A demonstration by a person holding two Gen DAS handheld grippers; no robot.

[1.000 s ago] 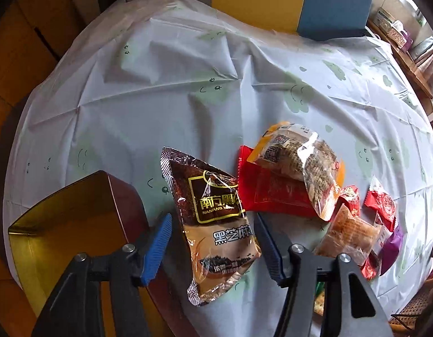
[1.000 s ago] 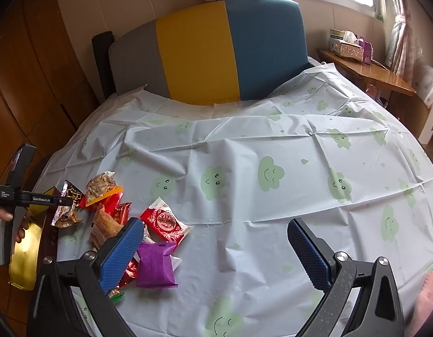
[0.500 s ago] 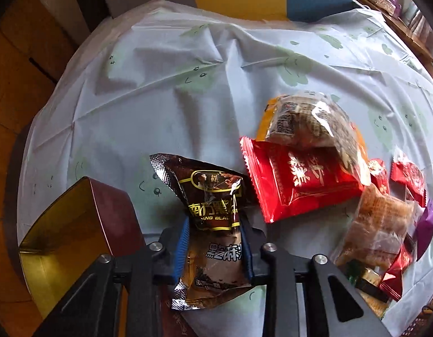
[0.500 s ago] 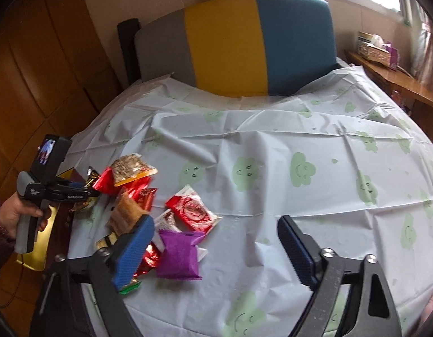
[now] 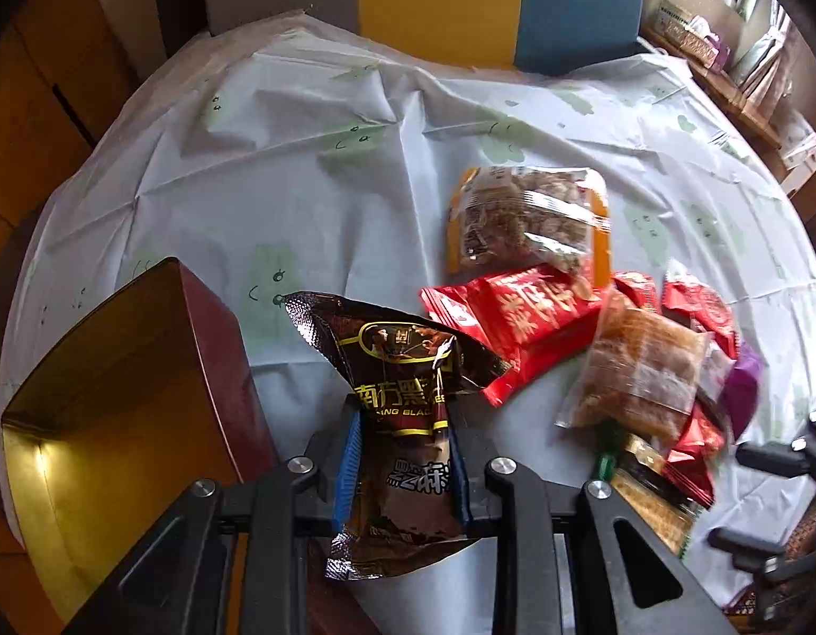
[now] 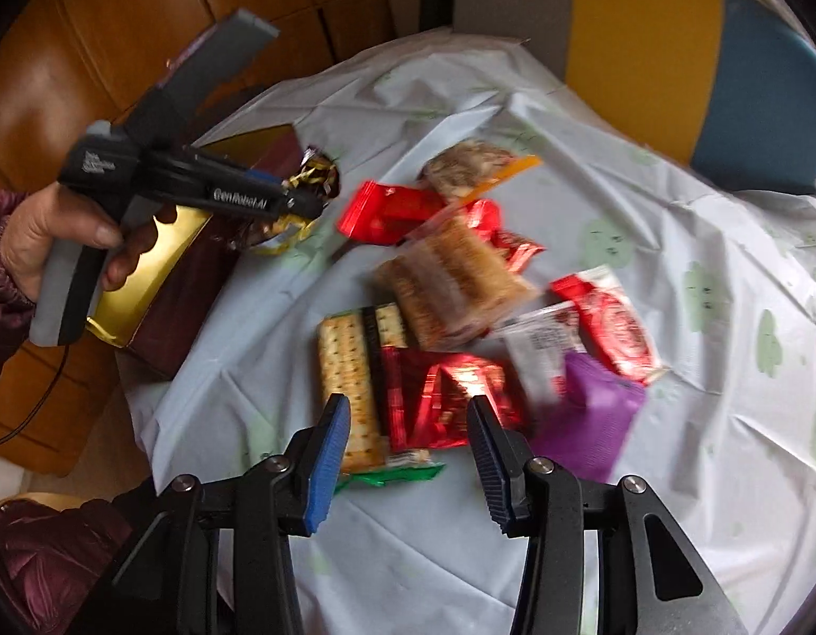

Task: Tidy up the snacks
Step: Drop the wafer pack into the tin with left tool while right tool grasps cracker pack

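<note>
My left gripper is shut on a brown sesame packet, which is pinched and crumpled at its middle. It sits just right of a dark red box with a gold lining. In the right wrist view a hand holds that left gripper at the box. My right gripper hovers low over the snack pile with its jaws closing. A shiny red packet lies between its fingers, and the pads are clear of it. A cracker packet and a purple packet flank it.
More snacks lie on the cloud-print tablecloth: a clear pack of brown cakes, a red packet, a nut pack with an orange edge and a red-and-white packet. A grey, yellow and blue chair back stands behind the table.
My left gripper went from open around the brown packet to shut on it, crumpling it. My right gripper swung left and down over the snack pile, and its jaws narrowed.
</note>
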